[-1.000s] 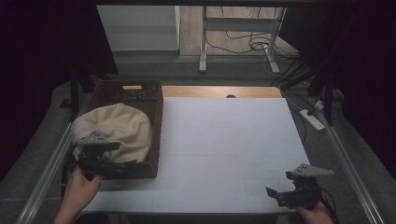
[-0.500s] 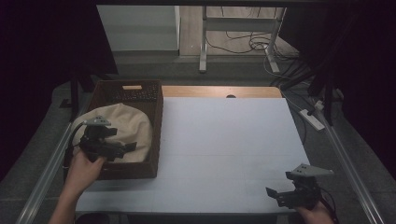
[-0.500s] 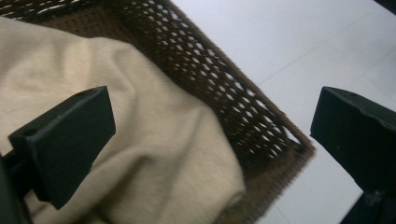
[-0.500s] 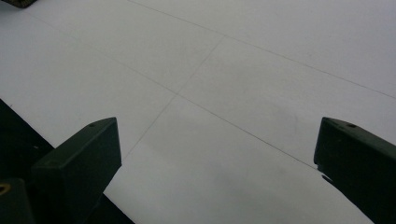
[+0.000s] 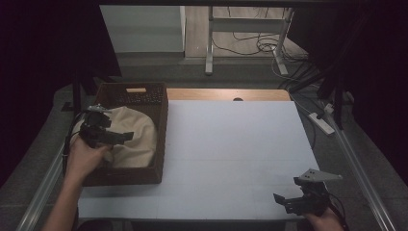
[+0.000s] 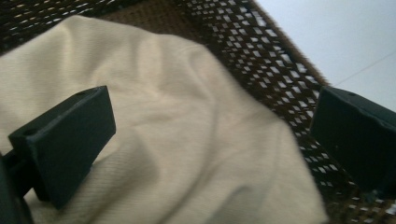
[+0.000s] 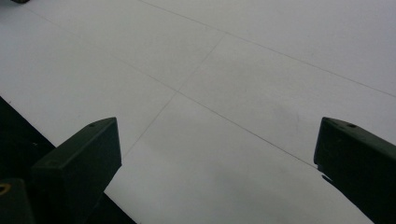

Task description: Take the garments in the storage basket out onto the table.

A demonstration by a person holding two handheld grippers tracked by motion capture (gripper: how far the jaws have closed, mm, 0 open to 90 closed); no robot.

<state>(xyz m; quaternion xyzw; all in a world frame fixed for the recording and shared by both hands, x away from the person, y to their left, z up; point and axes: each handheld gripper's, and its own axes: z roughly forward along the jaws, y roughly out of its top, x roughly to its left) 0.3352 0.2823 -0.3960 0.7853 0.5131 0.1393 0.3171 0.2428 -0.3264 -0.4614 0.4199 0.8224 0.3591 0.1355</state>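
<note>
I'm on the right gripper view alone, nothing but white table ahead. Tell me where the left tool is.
Observer: The left tool hangs over a cream cloth in a dark woven basket at the table's left edge.
Operator: Report its jaws.
Observer: Wide apart, nothing between them; the cloth lies beyond them.
Operator: Now place my own tool.
Observer: The right tool sits at the near right corner of the white table, open, pointing left.
</note>
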